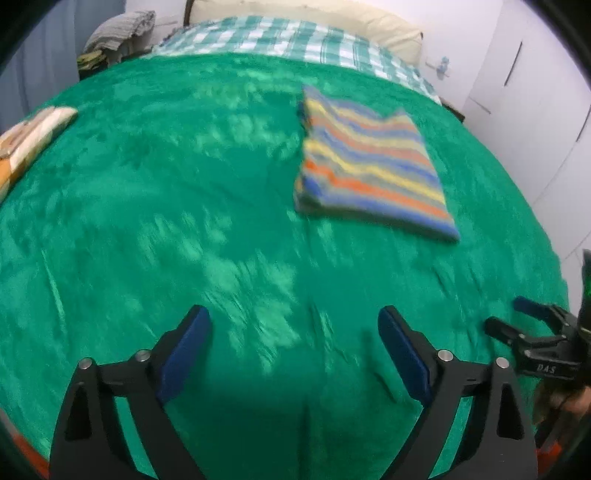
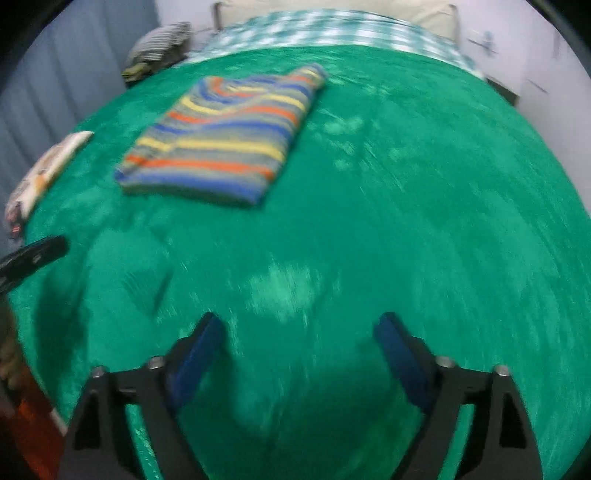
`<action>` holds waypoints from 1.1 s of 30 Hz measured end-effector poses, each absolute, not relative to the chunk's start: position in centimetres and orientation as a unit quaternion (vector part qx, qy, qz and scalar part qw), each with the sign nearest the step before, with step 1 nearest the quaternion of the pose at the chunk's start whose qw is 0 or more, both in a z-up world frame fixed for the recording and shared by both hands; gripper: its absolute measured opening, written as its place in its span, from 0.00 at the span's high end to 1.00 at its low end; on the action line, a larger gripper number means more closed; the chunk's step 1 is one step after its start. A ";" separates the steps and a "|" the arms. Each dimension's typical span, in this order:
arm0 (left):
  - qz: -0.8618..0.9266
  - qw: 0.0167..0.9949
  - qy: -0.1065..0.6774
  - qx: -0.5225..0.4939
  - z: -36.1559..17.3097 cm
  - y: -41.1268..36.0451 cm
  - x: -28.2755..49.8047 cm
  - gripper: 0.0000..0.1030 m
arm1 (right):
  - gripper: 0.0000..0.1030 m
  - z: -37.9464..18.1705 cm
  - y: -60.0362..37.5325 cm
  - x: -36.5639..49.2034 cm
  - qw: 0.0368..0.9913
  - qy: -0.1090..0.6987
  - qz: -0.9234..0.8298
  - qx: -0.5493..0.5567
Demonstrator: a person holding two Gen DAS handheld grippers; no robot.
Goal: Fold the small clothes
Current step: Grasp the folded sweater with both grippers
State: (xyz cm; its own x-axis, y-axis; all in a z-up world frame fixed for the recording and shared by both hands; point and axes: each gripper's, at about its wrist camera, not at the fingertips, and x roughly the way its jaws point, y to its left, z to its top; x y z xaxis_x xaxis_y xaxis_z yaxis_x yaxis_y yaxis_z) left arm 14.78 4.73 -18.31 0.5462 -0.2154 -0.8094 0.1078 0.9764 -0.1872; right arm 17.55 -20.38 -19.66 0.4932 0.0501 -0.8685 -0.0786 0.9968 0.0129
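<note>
A striped garment [image 1: 369, 162] in blue, orange, yellow and grey lies folded into a flat rectangle on the green blanket [image 1: 184, 184]. It also shows in the right wrist view [image 2: 221, 140], up and left of centre. My left gripper [image 1: 293, 325] is open and empty, over bare blanket well short of the garment. My right gripper [image 2: 299, 332] is open and empty, also over bare blanket near the front. The right gripper shows in the left wrist view [image 1: 506, 317] at the far right edge. One finger of the left gripper [image 2: 37, 251] shows at the left edge of the right wrist view.
A cream and orange folded cloth [image 1: 29, 140] lies at the bed's left edge, also seen in the right wrist view [image 2: 44, 170]. A green-and-white checked sheet [image 1: 288, 40] and a pillow [image 1: 332, 18] lie at the head. A pile of clothes [image 1: 118, 29] sits back left. White cupboards [image 1: 535, 92] stand right.
</note>
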 end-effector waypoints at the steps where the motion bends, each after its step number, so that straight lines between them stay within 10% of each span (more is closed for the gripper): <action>1: -0.089 0.870 0.481 -0.056 -19.5 4.2 14.9 0.09 | 0.00 -20.1 -20.1 17.1 0.865 0.500 0.016 -0.018; 22: -0.119 0.860 0.496 -0.010 -19.3 3.5 15.1 0.02 | 0.00 -21.3 -20.4 14.7 0.879 0.476 0.001 -0.015; 33: -0.168 0.858 0.474 -0.107 -15.8 5.5 33.6 0.02 | 0.17 -16.1 -24.9 30.0 0.863 0.425 0.142 0.231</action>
